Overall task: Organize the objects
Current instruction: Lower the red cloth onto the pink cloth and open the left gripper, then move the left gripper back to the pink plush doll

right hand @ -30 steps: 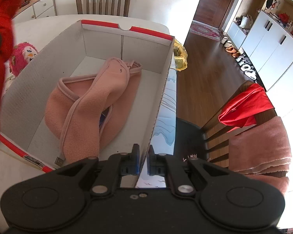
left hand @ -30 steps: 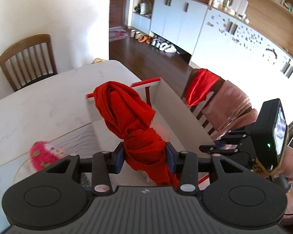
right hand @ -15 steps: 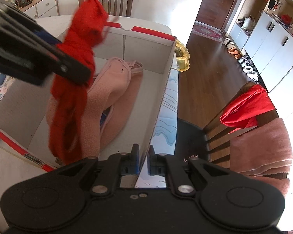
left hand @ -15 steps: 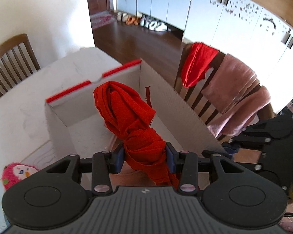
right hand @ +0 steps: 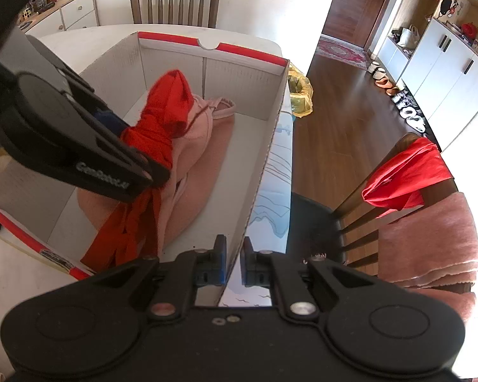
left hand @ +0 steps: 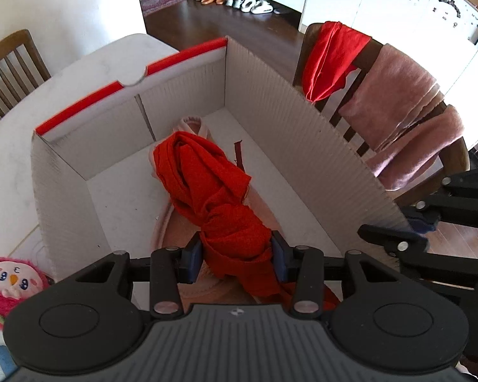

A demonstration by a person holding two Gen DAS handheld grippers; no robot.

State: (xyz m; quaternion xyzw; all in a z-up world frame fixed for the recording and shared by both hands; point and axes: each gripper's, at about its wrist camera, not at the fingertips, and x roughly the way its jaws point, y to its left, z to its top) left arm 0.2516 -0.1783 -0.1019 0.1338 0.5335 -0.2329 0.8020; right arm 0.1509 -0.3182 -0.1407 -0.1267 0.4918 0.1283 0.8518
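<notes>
A white cardboard box [left hand: 302,133] with red-edged rims stands open on the table. A pink fleece garment [right hand: 204,159] lies on its floor. My left gripper [left hand: 237,254] is shut on a bunched red cloth [left hand: 207,184] and hangs tilted down inside the box, above the pink garment. The cloth's loose tail [right hand: 127,222] droops onto the garment near the box's front wall. My right gripper [right hand: 234,258] is shut on the top edge of the box's right side wall [right hand: 264,165], at its near end.
A pink plush toy [left hand: 8,283] sits on the table [left hand: 79,73] left of the box. A chair to the right carries a red garment [right hand: 408,172] and pink towels [left hand: 398,102]. Another chair [right hand: 175,0] stands at the far side. A yellow bag [right hand: 299,95] lies past the box.
My left gripper has come down and over the box with the red cloth, which now hangs inside it above the pink garment. The right gripper has kept still on the wall.
</notes>
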